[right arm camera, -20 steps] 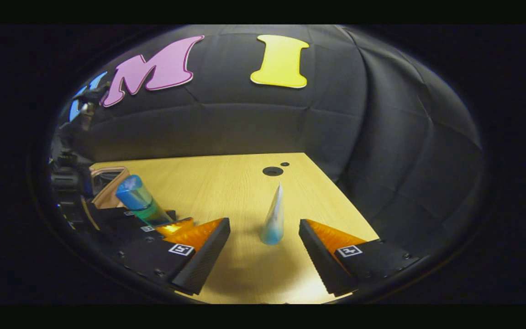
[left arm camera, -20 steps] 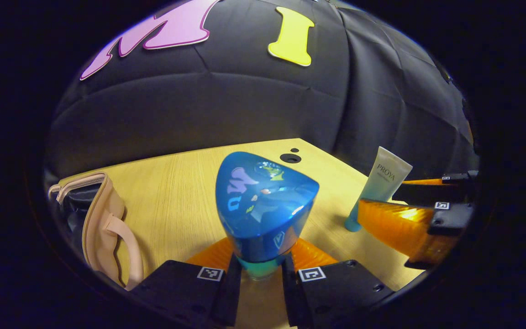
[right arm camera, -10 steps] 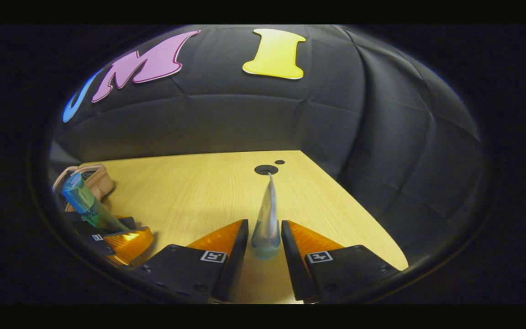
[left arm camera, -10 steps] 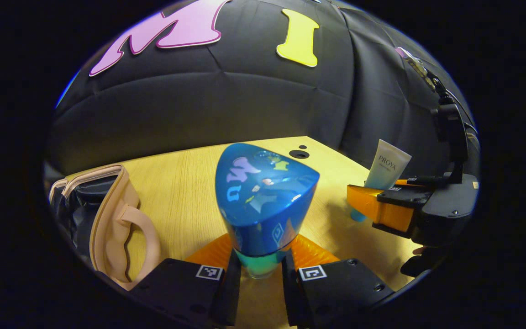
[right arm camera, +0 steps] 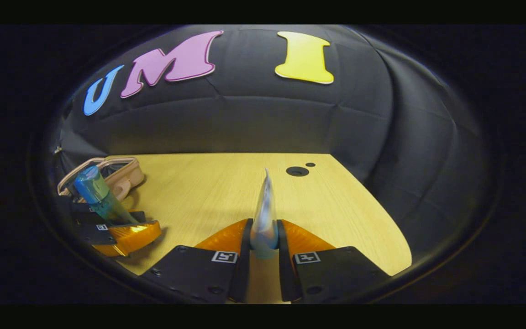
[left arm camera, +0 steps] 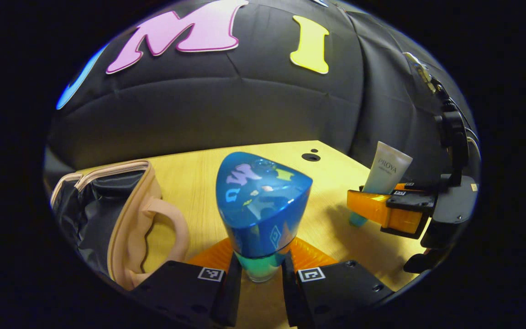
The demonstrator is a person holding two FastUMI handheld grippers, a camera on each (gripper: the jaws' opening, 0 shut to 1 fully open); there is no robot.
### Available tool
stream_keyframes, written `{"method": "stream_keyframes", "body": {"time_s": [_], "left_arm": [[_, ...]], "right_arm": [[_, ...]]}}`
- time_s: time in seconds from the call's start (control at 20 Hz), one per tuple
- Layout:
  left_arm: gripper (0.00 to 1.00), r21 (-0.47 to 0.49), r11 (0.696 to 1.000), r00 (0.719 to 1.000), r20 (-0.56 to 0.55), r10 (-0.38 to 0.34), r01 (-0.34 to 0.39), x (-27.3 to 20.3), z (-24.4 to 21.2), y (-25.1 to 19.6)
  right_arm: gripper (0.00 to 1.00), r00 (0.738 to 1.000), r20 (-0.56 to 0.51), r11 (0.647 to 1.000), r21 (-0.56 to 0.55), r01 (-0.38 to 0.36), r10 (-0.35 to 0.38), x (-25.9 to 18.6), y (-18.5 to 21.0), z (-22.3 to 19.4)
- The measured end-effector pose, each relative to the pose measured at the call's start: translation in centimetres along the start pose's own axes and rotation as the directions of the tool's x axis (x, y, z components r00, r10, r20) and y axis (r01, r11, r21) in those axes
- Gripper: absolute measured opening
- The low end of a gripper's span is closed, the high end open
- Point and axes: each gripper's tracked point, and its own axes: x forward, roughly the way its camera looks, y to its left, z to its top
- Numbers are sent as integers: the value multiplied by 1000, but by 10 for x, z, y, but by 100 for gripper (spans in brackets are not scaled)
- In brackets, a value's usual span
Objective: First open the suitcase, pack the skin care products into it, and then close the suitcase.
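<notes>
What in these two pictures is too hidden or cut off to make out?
- Left gripper view: the suitcase interior is dark and its left part is cut off by the edge.
- Left gripper view: the blue bottle base sits hidden between the fingers.
- Right gripper view: the tube is edge-on, its front unseen.

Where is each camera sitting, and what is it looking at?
Left gripper view: rides the left gripper, facing its clamped blue triangular-capped bottle; own fingers at the bottom.
Right gripper view: rides the right gripper, facing its clamped pale squeeze tube; own fingers at the bottom.
Shared: wooden table, open beige suitcase, both products.
</notes>
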Motion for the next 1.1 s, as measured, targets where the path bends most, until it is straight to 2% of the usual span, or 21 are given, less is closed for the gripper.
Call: {"method": "stream_keyframes", "body": {"time_s": [0.05,0.2,0.25,0.35,0.45,0.5,0.55,0.6,0.65,0.7,0.75,0.85,0.9,0.95,1.0,1.1], "left_arm": [[45,-11,1000,1000,7,14,-14,-7,5,6],[45,17,997,994,73,79,-80,-47,41,38],[44,2,994,991,81,111,-111,-65,52,54],[41,-63,985,982,82,168,-163,-91,68,89],[44,-75,971,971,59,233,-229,-106,67,132],[44,-65,963,963,50,266,-263,-114,66,156],[44,-41,954,954,24,297,-296,-116,62,184],[44,-26,949,949,-6,315,-315,-118,55,204],[48,-16,948,947,-51,317,-318,-118,43,219],[44,-21,947,942,-107,318,-322,-110,30,236],[44,-37,947,938,-154,311,-320,-108,18,245],[48,-64,944,912,-288,293,-324,-106,-15,265],[45,-67,941,900,-320,295,-333,-107,-25,272],[48,-68,939,888,-354,294,-338,-104,-33,279],[44,-66,940,878,-384,287,-336,-103,-39,282],[48,-57,942,844,-466,268,-330,-102,-53,285]], "right_arm": [[26,1000,20,1000,-6,-7,7,-4,3,8],[30,992,97,997,-26,-78,81,-34,38,49],[25,986,117,993,-28,-117,120,-45,57,61],[30,970,138,980,-20,-197,198,-60,96,76],[34,948,158,959,17,-284,278,-71,139,89],[30,936,162,946,34,-323,313,-73,159,91],[34,926,159,935,40,-352,342,-76,175,92],[30,919,153,927,40,-374,364,-78,189,90],[29,908,153,915,43,-400,390,-79,207,93],[30,901,154,907,47,-418,407,-82,219,96],[30,889,165,897,52,-440,426,-86,235,101],[30,878,157,883,62,-465,452,-85,254,102],[30,873,148,876,69,-477,464,-85,263,104],[30,868,145,869,75,-488,475,-85,273,105],[30,864,140,866,73,-495,483,-85,281,106],[30,863,120,864,67,-500,490,-83,295,103]]}}
